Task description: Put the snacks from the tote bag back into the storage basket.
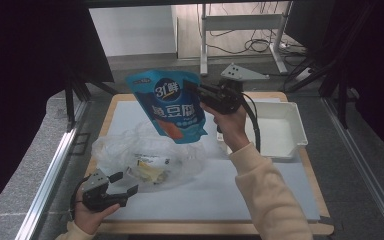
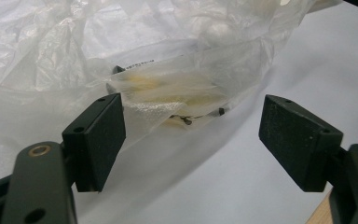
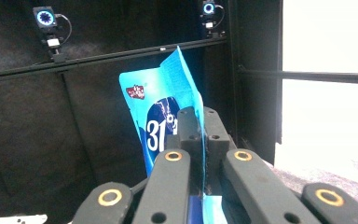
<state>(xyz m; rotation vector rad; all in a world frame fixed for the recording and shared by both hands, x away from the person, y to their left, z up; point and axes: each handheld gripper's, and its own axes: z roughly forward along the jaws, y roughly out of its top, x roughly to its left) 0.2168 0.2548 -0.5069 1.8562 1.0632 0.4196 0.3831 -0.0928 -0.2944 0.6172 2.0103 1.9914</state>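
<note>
Fingers of the right gripper (image 1: 198, 90) pinched the blue pouch (image 1: 172, 107) aloft, clear of the plastic bag (image 1: 130, 150); the left gripper's (image 1: 121, 184) fingers stood spread beside it.

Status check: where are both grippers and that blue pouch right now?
Right gripper shut on blue pouch, held in the air above the table. Left gripper open at clear plastic bag. White tray beside, nothing blocking.

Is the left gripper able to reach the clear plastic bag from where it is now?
Probably yes: the left gripper is open, the clear plastic bag lies just ahead of it, and nothing stands between them.
</note>
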